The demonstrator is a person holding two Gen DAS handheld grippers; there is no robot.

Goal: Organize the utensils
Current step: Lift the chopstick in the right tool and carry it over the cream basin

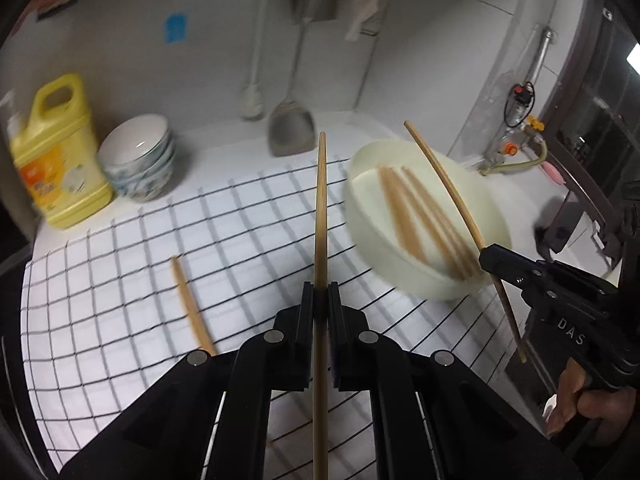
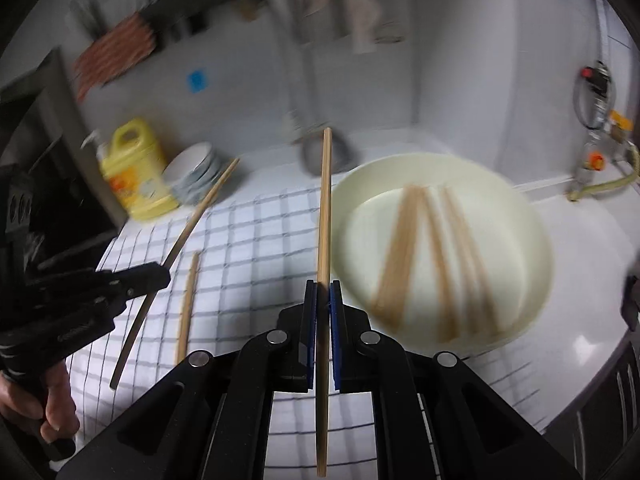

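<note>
My left gripper [image 1: 321, 294] is shut on a wooden chopstick [image 1: 321, 216] that points forward above the checked cloth [image 1: 120, 280]. My right gripper [image 2: 322, 292] is shut on another chopstick [image 2: 325, 208]; in the left wrist view it [image 1: 490, 258] holds that stick [image 1: 444, 176] over the rim of the cream bowl [image 1: 368, 216]. The bowl [image 2: 532, 240] holds several chopsticks [image 2: 400, 264]. One loose chopstick [image 1: 188, 300] lies on the cloth, also seen in the right wrist view [image 2: 188, 304]. The left gripper [image 2: 158, 274] and its stick [image 2: 192, 220] show at the left of the right wrist view.
A yellow detergent jug [image 1: 60, 156] and stacked bowls [image 1: 140, 160] stand at the back left. A metal spatula [image 1: 290, 128] hangs by the wall. A gas valve and hose [image 1: 520, 152] are at the right. The counter edge runs at the right [image 2: 592, 360].
</note>
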